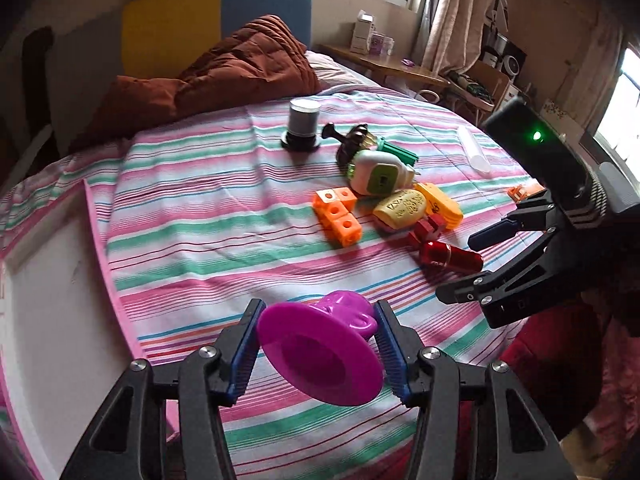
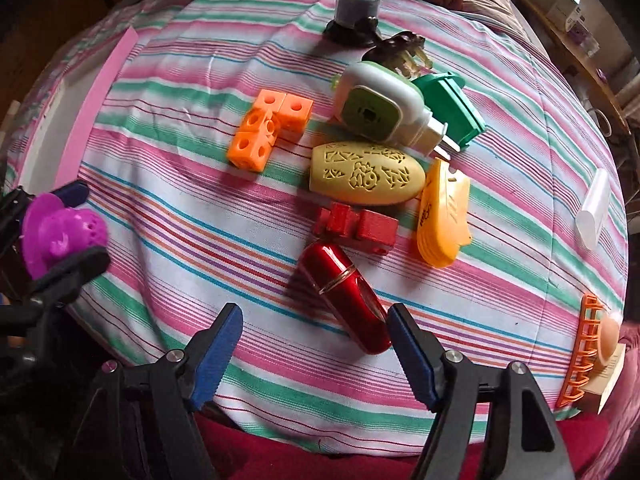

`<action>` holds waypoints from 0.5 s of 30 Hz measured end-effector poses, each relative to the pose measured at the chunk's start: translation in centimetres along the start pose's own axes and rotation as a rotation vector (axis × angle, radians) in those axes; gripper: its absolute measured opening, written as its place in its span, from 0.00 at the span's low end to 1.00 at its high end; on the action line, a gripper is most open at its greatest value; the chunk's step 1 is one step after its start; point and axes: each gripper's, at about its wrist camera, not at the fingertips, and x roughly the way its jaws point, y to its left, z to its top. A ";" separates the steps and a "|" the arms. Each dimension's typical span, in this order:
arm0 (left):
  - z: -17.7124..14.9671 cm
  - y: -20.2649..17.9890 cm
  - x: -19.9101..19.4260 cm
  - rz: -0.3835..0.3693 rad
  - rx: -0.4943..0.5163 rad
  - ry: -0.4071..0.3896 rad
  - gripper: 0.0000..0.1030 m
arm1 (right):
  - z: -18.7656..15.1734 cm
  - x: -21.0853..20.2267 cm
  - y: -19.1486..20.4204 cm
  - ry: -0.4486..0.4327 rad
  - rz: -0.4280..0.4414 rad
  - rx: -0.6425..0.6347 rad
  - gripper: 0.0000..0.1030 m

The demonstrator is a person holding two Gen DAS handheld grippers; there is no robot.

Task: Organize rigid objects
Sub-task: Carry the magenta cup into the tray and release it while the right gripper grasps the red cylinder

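My left gripper (image 1: 316,344) is shut on a purple plastic toy (image 1: 320,354) with a wide round base, held above the striped bedspread; it also shows in the right wrist view (image 2: 60,232). My right gripper (image 2: 314,344) is open and empty, just in front of a red glossy capsule (image 2: 344,292); it shows at the right of the left wrist view (image 1: 460,268). Beyond lie red blocks (image 2: 356,226), orange linked cubes (image 2: 268,128), a yellow perforated shell (image 2: 366,172), an orange clip (image 2: 442,216), a white-green plug (image 2: 380,108) and a green piece (image 2: 448,108).
A white box with a pink rim (image 1: 52,280) sits at the left on the bed. A grey cylinder on a black base (image 1: 304,120) and a dark brown hair clip (image 2: 400,50) lie further back. A white tube (image 2: 594,208) and an orange rack (image 2: 580,360) lie right.
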 end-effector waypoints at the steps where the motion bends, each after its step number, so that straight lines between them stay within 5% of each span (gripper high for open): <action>1: -0.1 0.4 -0.5 0.017 -0.006 -0.009 0.53 | 0.2 0.4 0.1 0.018 -0.011 -0.006 0.73; 8: -0.7 2.7 -3.2 0.082 -0.045 -0.055 0.54 | 0.9 2.8 0.5 0.093 -0.054 -0.020 0.61; 15: -1.4 5.0 -4.6 0.106 -0.115 -0.069 0.53 | -0.1 2.4 1.7 0.073 -0.006 -0.039 0.26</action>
